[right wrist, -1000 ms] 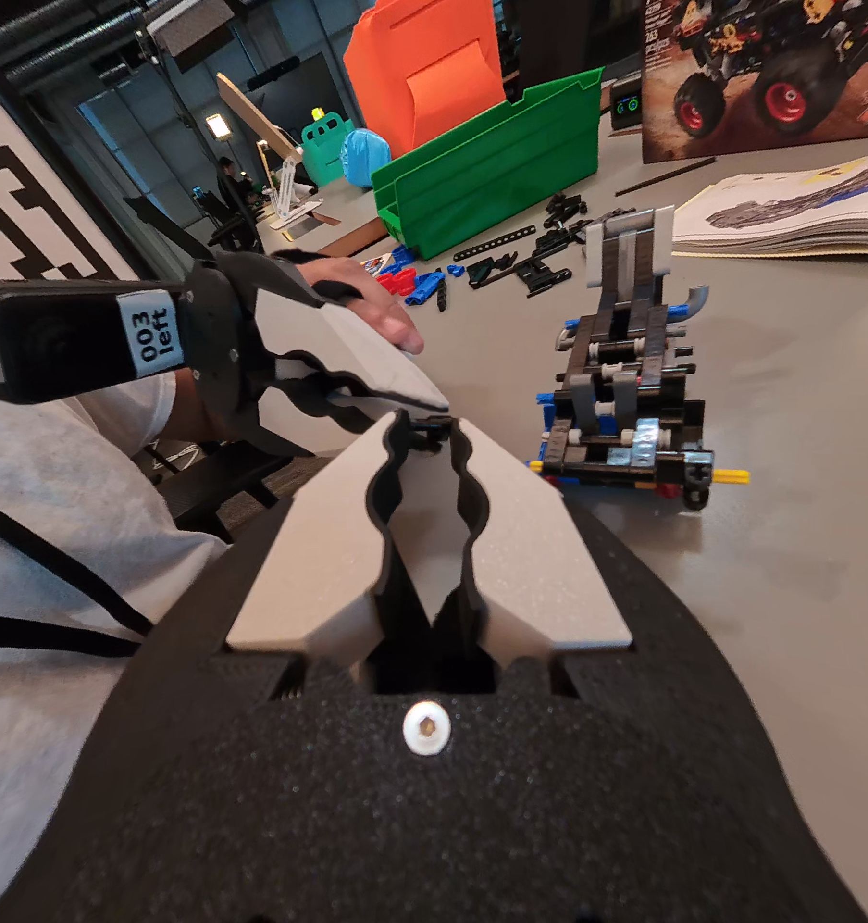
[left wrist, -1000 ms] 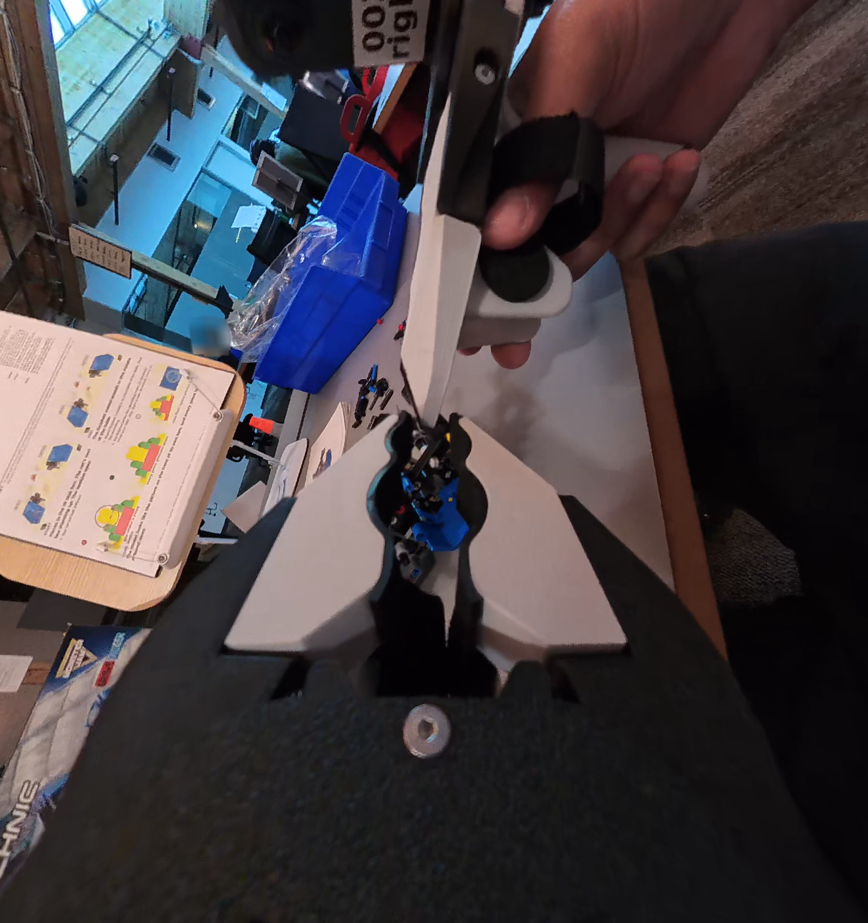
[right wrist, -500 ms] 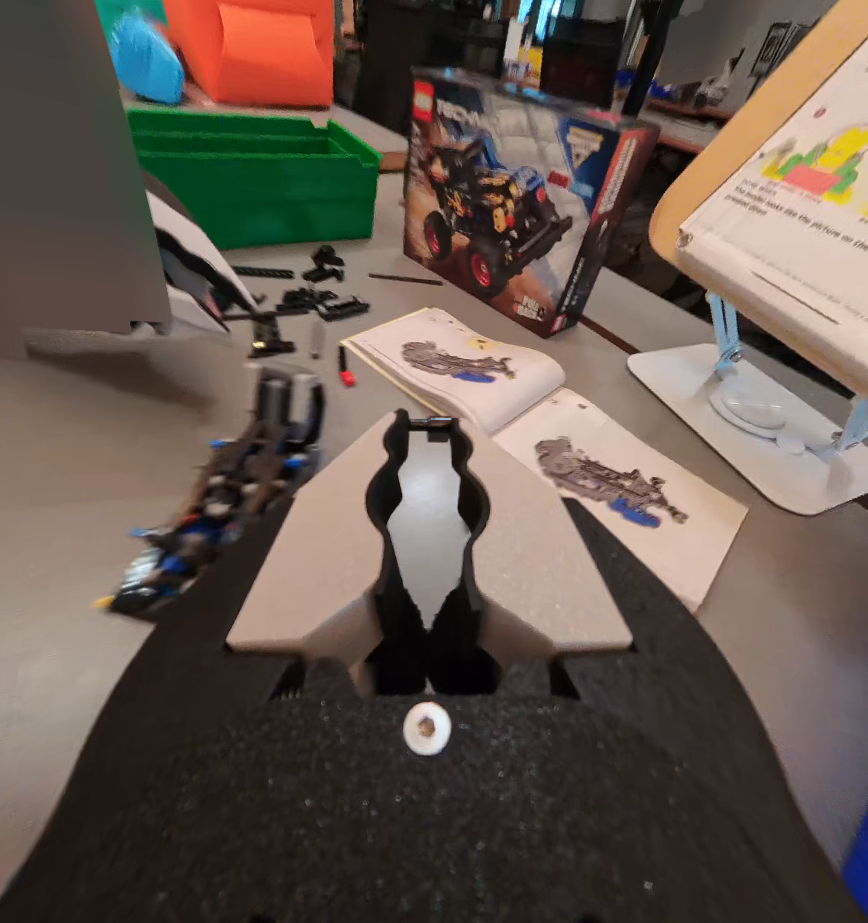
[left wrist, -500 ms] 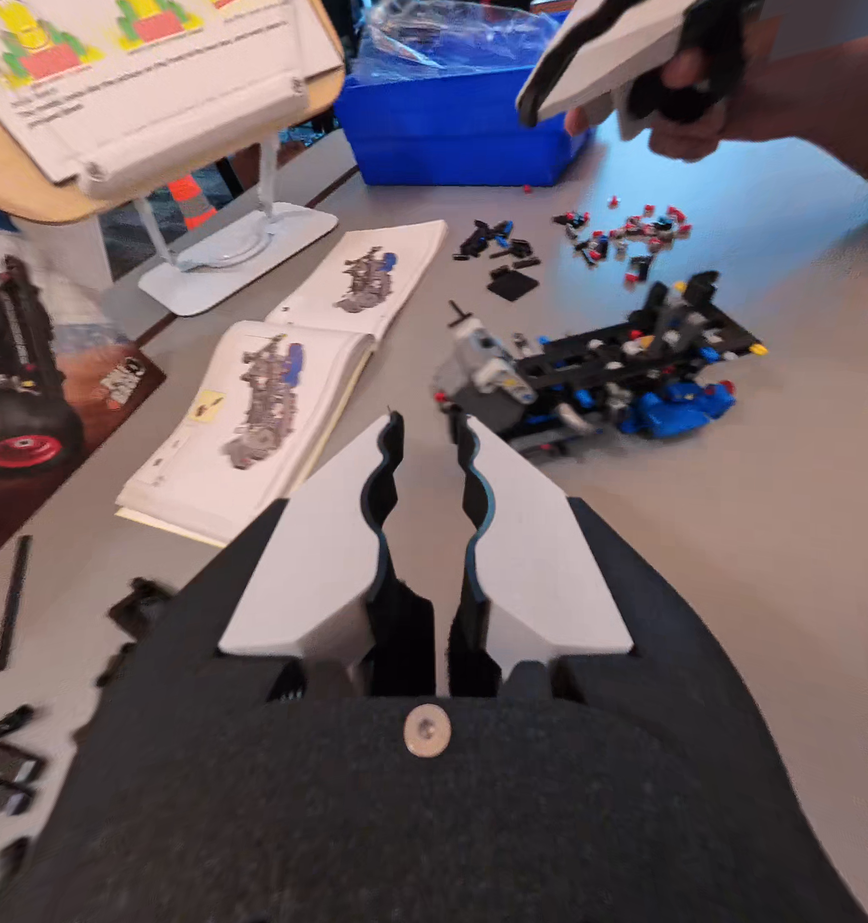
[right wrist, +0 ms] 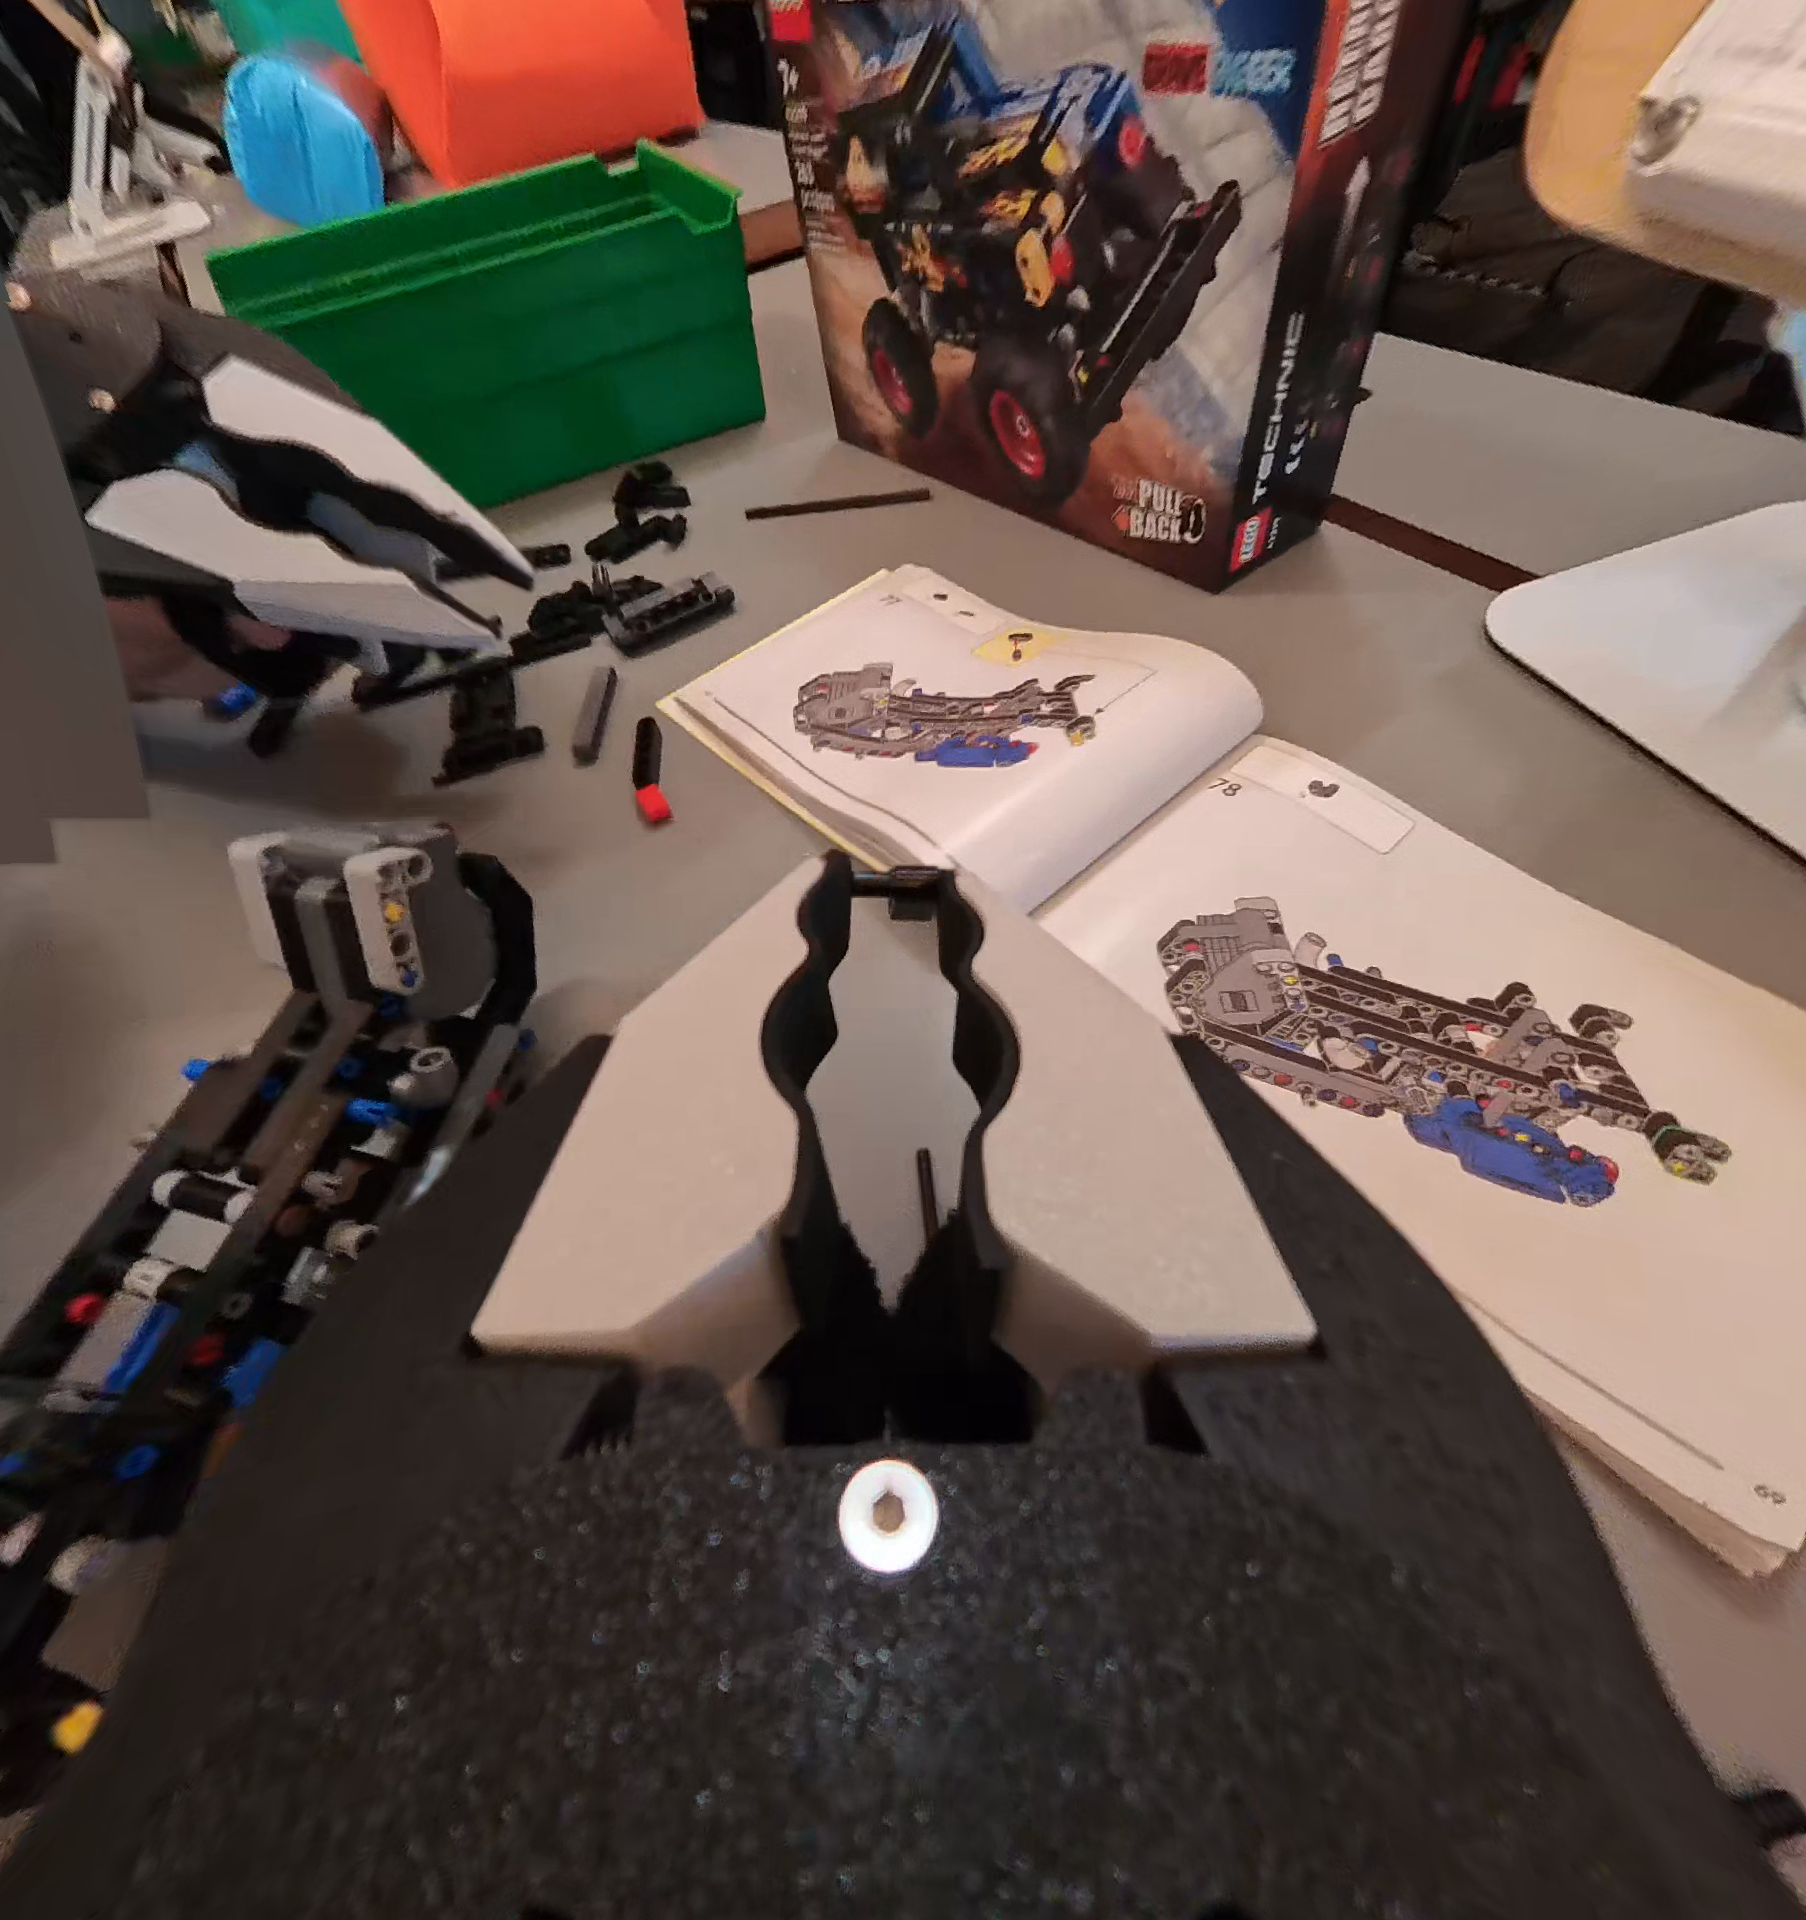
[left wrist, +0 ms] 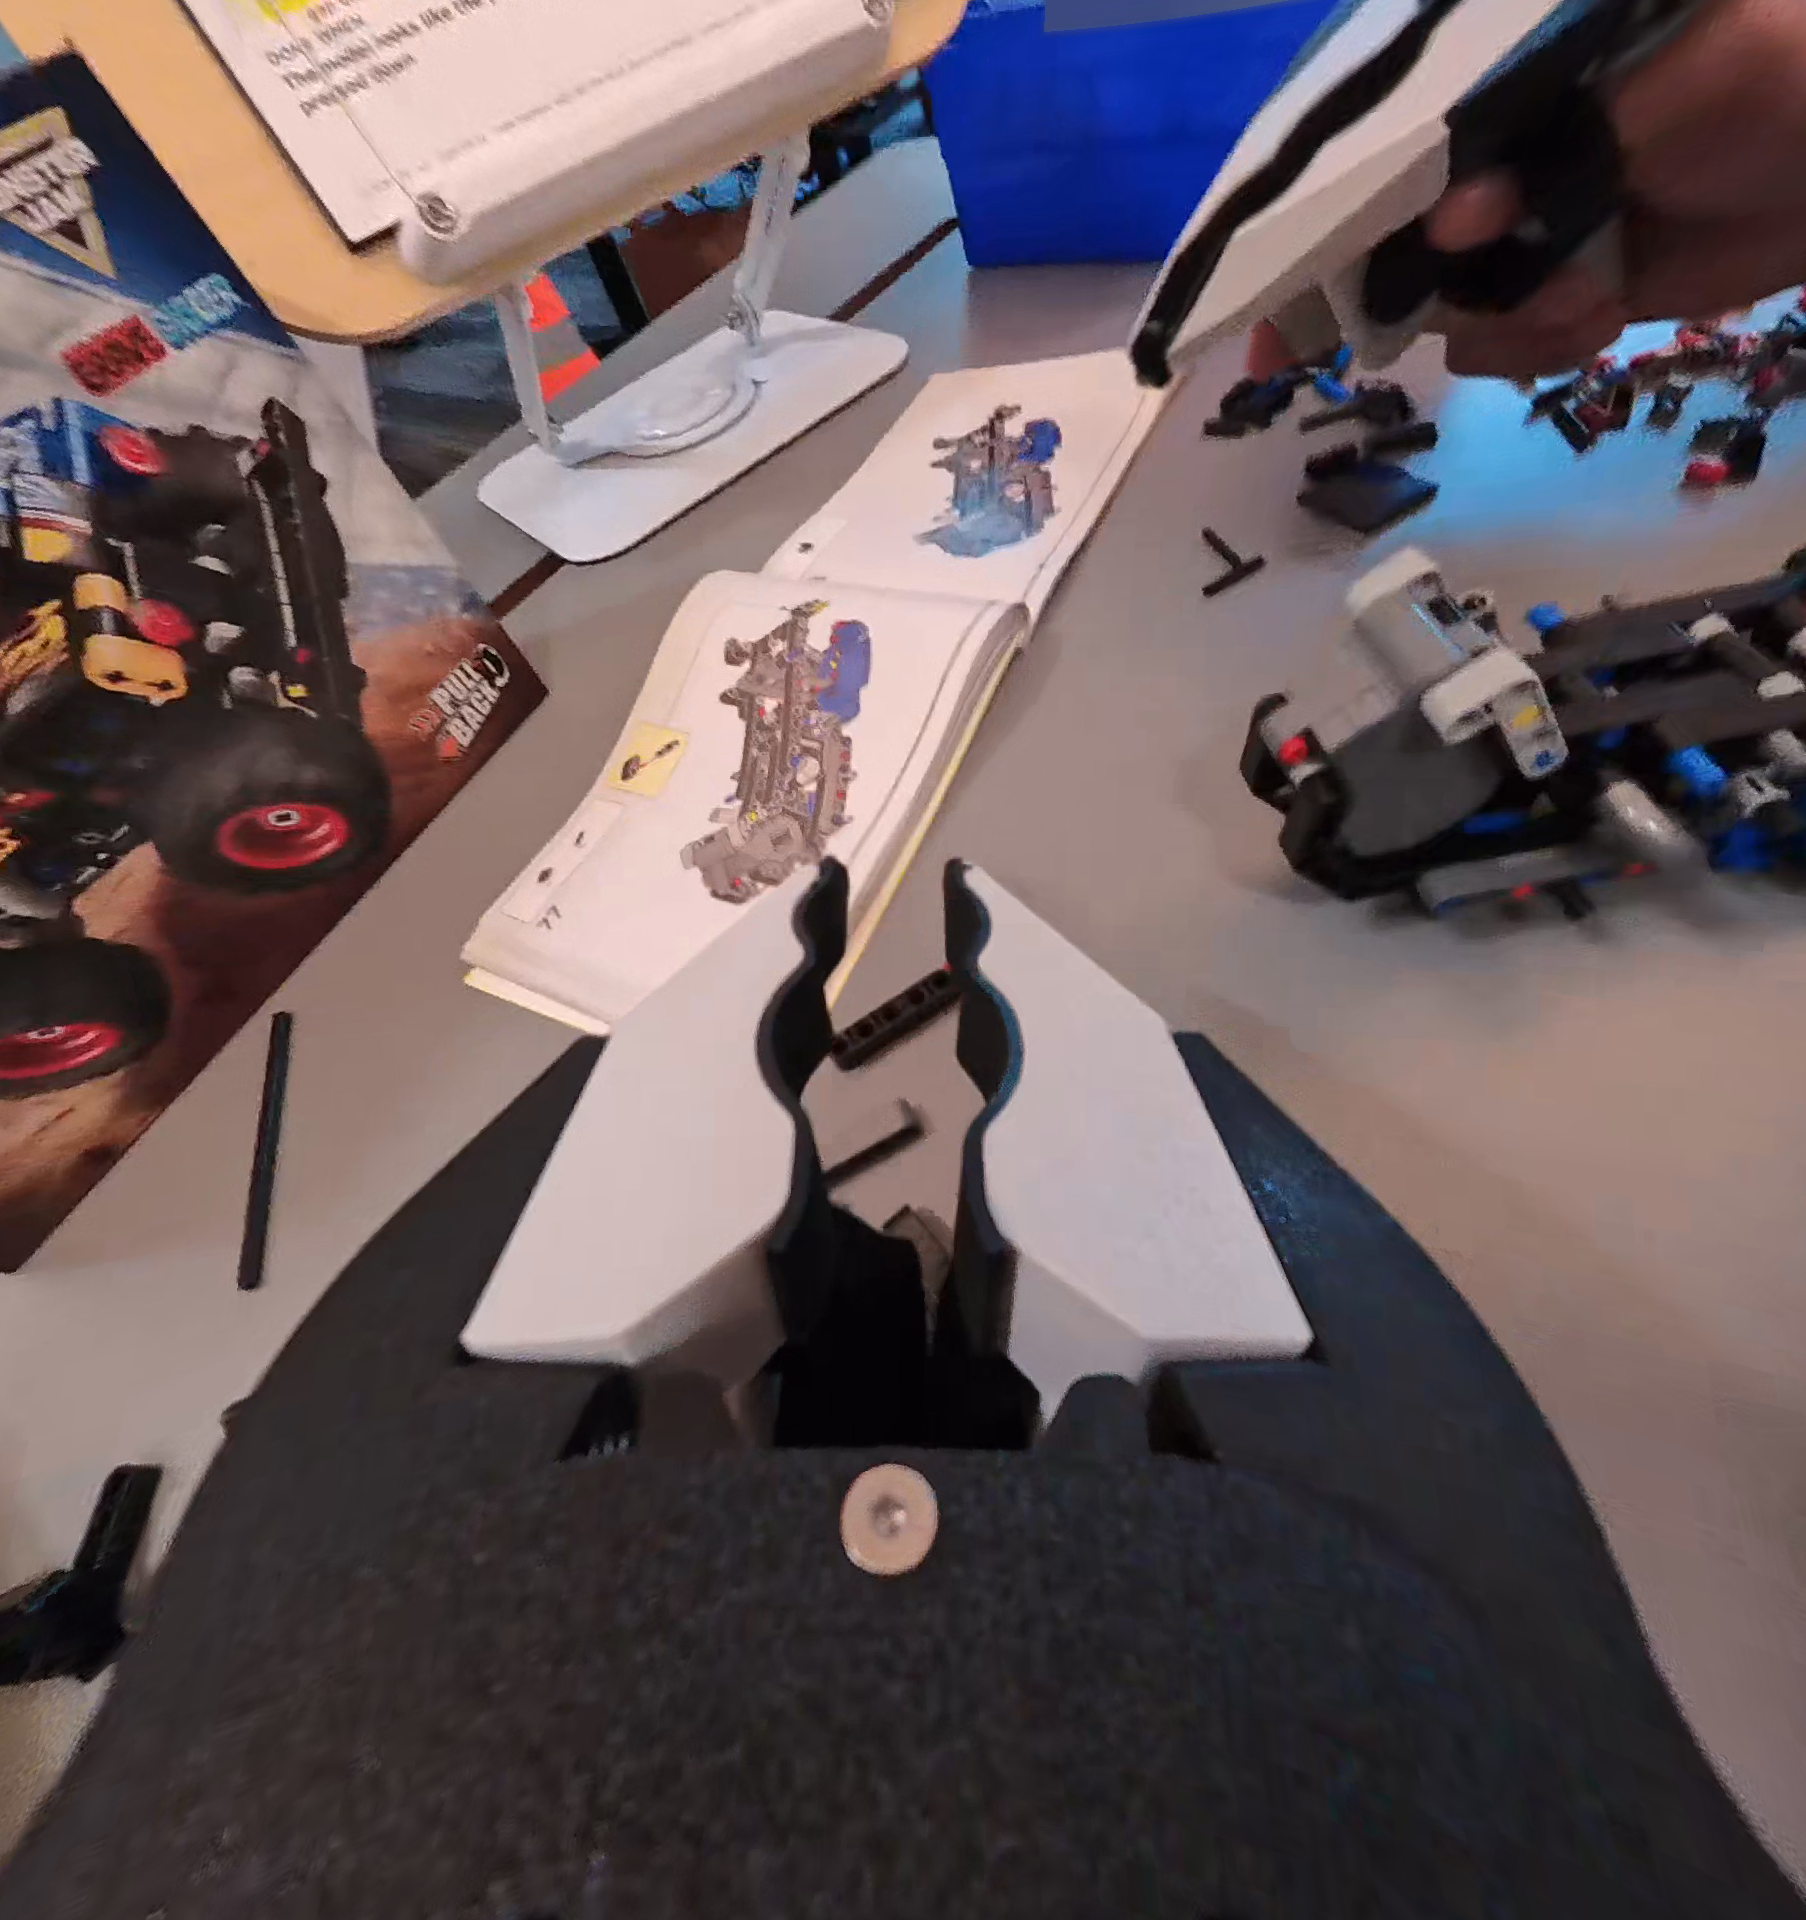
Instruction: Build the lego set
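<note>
Left wrist view: left gripper [left wrist: 891, 883] hangs over the grey tabletop [left wrist: 1294, 1195] with its jaws apart and nothing between them. Under the gap lie a short black holed beam [left wrist: 897, 1013] and a black pin [left wrist: 873, 1151], loose on the surface; the pose suggests one of them is the next piece to be picked. An open instruction booklet [left wrist: 826, 727] lies just ahead, turned so the person can read it, with the set's box [left wrist: 151, 644] flat at left and a long black axle [left wrist: 263, 1148] beside it. The half-built truck frame [left wrist: 1564, 758], the task's own thing, rests on the tabletop at right, apart from both grippers. A paper stand [left wrist: 691, 436] and a blue bin [left wrist: 1086, 145] sit farther back. The right gripper [left wrist: 1190, 312] comes in at upper right, held in a hand [left wrist: 1709, 187].

Right wrist view: right gripper [right wrist: 891, 883] is clamped at its tips on a small black piece [right wrist: 904, 888], probably carried for fitting to the frame. The truck frame [right wrist: 286, 1122] lies at lower left, near but not touching. The booklet [right wrist: 1242, 935] is spread ahead for reference, the box [right wrist: 1065, 260] apparently upright behind it. Loose black parts [right wrist: 608, 613] are gathered before a green bin [right wrist: 525, 312], near the left gripper [right wrist: 509, 597] above them; a red-tipped piece [right wrist: 650, 769] lies apart.
</note>
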The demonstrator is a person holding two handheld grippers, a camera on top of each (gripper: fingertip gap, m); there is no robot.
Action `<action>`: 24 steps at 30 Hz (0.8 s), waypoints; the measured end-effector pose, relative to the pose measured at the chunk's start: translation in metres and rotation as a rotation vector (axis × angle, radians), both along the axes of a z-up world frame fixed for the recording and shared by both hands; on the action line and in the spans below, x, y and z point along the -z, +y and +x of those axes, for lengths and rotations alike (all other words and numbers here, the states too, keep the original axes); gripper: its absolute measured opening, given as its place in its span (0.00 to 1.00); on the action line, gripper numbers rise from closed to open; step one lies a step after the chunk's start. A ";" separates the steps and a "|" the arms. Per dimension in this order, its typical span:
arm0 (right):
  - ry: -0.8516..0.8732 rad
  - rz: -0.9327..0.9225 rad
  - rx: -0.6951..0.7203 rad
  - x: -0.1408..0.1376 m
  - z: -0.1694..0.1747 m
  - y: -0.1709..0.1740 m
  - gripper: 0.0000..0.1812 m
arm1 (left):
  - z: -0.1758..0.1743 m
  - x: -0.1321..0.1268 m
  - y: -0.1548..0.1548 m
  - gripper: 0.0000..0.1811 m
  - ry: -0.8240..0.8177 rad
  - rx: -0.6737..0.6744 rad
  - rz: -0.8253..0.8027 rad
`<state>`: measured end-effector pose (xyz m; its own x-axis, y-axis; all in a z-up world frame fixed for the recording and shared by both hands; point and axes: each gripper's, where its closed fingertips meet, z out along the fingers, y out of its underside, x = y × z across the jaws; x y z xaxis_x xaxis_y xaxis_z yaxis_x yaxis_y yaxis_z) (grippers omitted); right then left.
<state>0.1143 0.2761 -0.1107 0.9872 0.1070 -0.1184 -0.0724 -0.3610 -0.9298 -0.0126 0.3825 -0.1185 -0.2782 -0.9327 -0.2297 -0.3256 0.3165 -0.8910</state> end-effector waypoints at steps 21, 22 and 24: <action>0.039 0.023 -0.008 0.003 -0.004 -0.008 0.09 | -0.006 0.017 -0.022 0.08 0.032 0.108 0.035; 0.040 0.024 -0.009 0.003 -0.004 -0.008 0.09 | -0.006 0.017 -0.023 0.08 0.034 0.110 0.050; 0.045 0.027 -0.013 0.002 -0.005 -0.008 0.09 | -0.007 0.017 -0.025 0.08 0.028 0.115 0.068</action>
